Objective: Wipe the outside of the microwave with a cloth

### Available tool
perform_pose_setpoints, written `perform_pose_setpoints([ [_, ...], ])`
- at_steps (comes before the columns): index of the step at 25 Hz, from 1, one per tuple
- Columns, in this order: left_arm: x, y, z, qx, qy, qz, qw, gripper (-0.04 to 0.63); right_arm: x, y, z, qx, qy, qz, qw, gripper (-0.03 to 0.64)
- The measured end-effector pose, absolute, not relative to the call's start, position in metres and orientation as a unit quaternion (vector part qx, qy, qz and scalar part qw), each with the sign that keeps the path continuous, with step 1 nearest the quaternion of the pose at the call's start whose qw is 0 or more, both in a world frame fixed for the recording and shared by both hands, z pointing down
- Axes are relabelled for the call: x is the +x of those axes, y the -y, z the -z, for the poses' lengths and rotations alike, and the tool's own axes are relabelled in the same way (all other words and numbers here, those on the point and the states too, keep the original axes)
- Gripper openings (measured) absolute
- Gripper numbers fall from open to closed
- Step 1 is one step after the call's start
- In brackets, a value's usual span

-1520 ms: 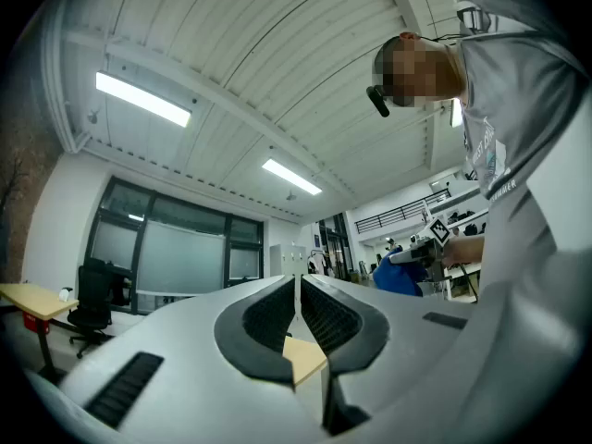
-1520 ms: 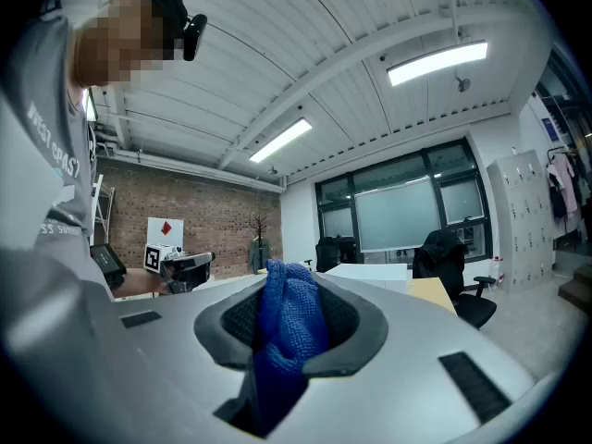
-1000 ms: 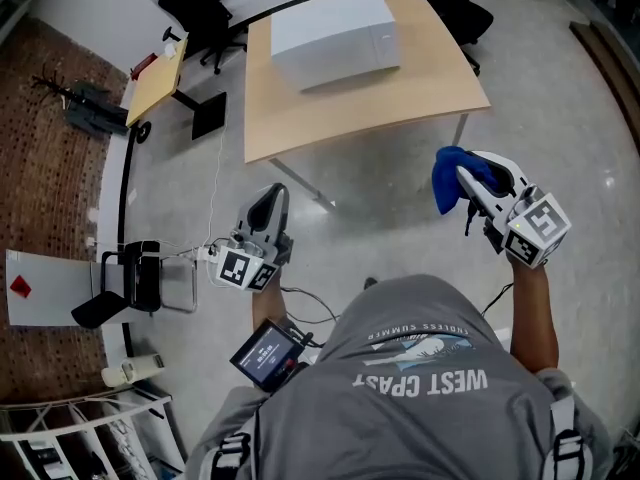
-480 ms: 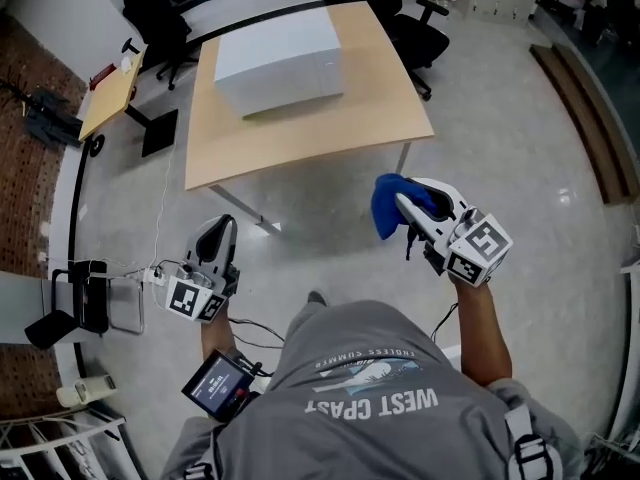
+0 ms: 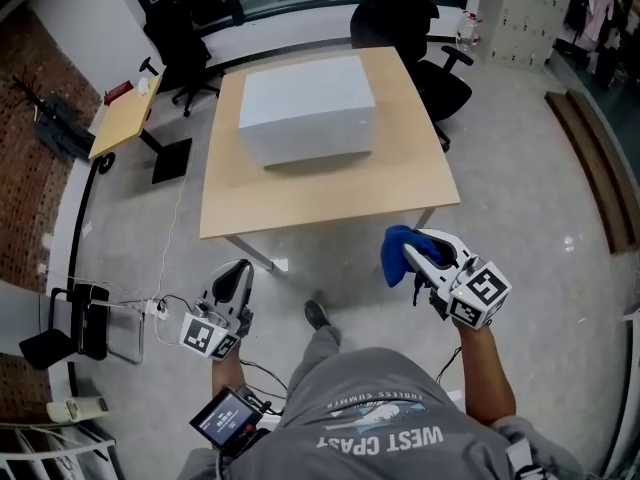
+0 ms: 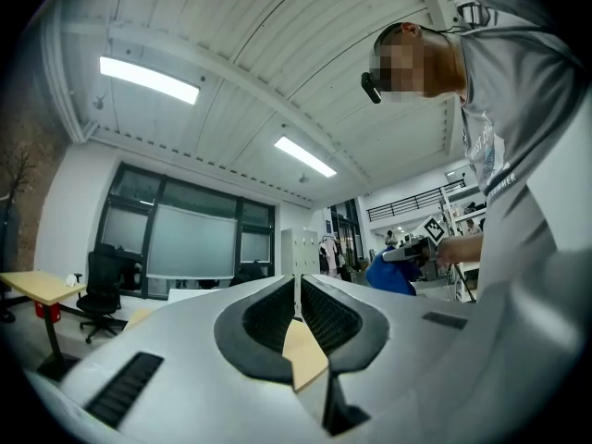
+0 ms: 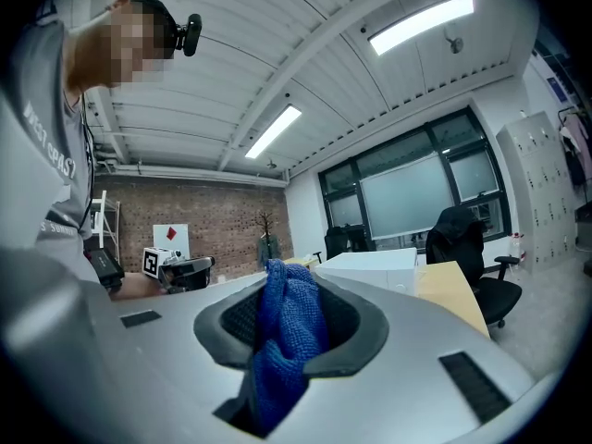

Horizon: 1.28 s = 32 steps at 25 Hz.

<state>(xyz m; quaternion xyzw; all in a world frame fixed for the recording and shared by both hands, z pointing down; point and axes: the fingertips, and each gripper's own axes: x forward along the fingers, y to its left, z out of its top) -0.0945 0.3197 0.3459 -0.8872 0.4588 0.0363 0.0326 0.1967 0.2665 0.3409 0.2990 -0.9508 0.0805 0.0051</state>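
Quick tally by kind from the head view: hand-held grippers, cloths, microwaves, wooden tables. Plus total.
Hand-held grippers: 2, left hand-held gripper and right hand-held gripper
Cloth: 1, blue
Microwave: 1, white
Wooden tables: 2, large table and small desk
Total: 6

Wooden table [image 5: 330,193], black office chair [image 5: 398,16]

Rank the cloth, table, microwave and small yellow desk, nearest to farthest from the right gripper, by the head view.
1. Cloth, in the right gripper's jaws.
2. Table, just ahead.
3. Microwave, on the table, farther back.
4. Small yellow desk, far left.
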Motion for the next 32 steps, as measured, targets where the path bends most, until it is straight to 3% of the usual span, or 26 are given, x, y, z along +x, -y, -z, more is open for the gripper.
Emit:
perform_pose_setpoints([
  [16, -0.227, -0.088, -0.361, -0.918, -0.394, -0.041, 0.03, 0.041, 0.071, -0.026, -0.371, 0.433, 0.9, -0.05, 0.01, 0.1],
  [32, -0.266, -0.028, -0.398, -0.905, -0.425, -0.006, -0.029, 0.041, 0.074, 0.159, -0.489, 0.59, 0.803, -0.079, 0.028, 0.1],
])
